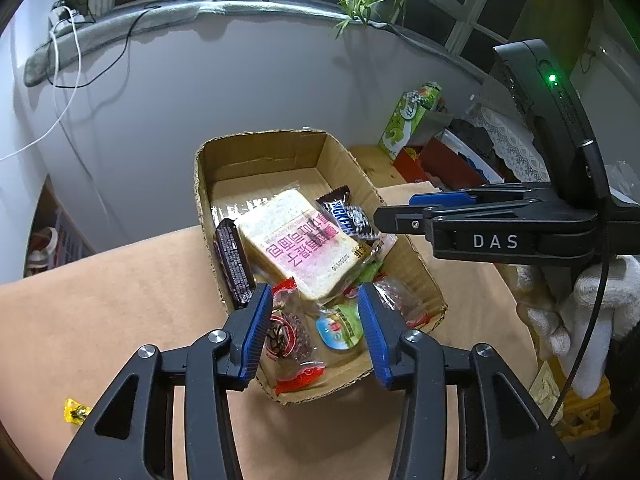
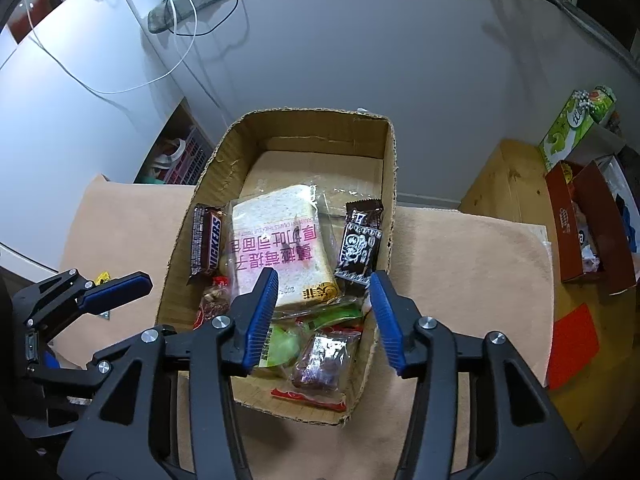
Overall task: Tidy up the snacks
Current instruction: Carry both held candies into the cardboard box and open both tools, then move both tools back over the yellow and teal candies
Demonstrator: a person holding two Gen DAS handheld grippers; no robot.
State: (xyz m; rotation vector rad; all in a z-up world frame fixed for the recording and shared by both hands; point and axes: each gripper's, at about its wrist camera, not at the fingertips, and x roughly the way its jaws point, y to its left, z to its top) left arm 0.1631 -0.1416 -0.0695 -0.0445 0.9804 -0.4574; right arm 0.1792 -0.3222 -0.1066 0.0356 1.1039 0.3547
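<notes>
An open cardboard box (image 1: 420,264) (image 2: 390,168) stands on the tan table cover. In it lie a bagged bread slice with pink print (image 1: 304,244) (image 2: 280,240), a Snickers bar (image 2: 206,240) against the left wall, a dark chocolate packet (image 2: 362,240), green packets (image 2: 280,346), a purple packet (image 2: 324,360) and a clear red-ended packet (image 1: 290,336). My left gripper (image 1: 316,300) hovers open over the near end of the box and holds nothing. My right gripper (image 2: 324,284) is open too, above the bread's near edge and empty. Its fingers (image 1: 400,220) reach in from the right.
A small yellow candy (image 1: 76,410) (image 2: 103,277) lies on the table cover left of the box. To the right are a green carton (image 2: 576,128), a red box (image 2: 588,220) with odds and ends, and a wooden surface (image 2: 504,184). A white-gloved hand (image 1: 592,300) holds the right gripper. A grey wall rises behind.
</notes>
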